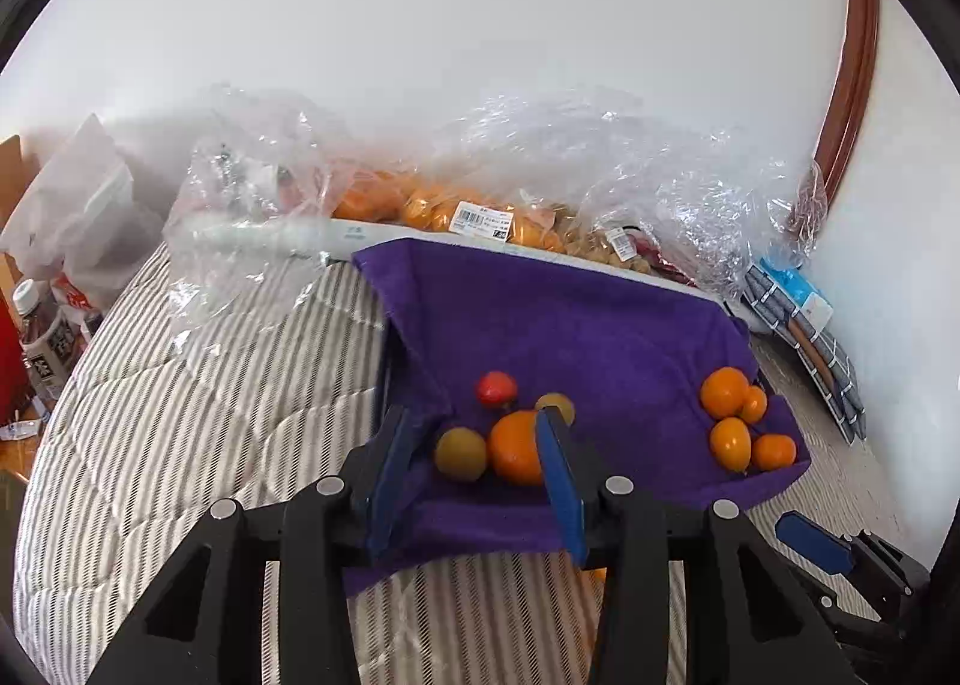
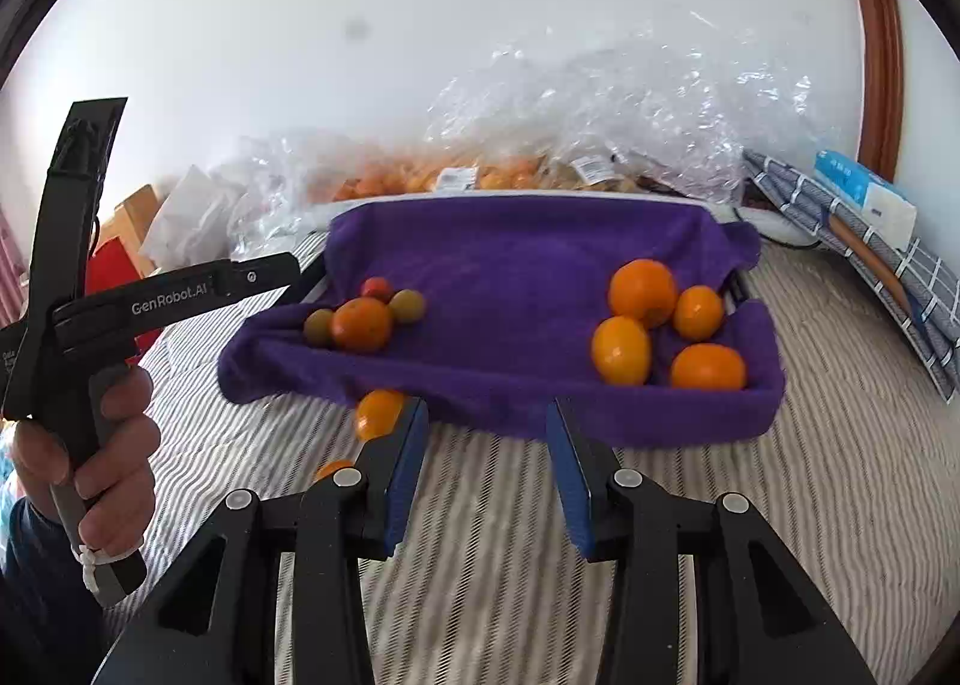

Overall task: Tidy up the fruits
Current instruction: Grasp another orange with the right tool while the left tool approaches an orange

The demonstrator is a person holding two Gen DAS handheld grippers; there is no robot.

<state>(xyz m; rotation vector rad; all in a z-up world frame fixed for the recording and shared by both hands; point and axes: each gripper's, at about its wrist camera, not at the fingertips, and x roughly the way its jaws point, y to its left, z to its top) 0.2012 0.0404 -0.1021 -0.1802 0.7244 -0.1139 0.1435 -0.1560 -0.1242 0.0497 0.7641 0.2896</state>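
Here the left gripper (image 1: 474, 475) hangs above the near-left corner of the purple towel (image 1: 576, 325), jaws parted with nothing pinched; the big orange (image 1: 515, 447) and an olive-green fruit (image 1: 460, 454) lie on the cloth beneath them, untouched as far as I can tell. The right gripper (image 2: 487, 466) is likewise parted and empty over the striped bedcover (image 2: 750, 475), just short of the towel's front edge. The towel looks draped over a tray, so it sags and keeps fruit from rolling: a mixed cluster sits left, four oranges (image 2: 660, 325) right, seemingly sorted by kind. One orange (image 2: 378, 414) lies off the towel, beside the right gripper's left finger, probably next. The middle of the towel is open; crinkled plastic bags (image 1: 600, 163) of fruit crowd the far edge against the wall.
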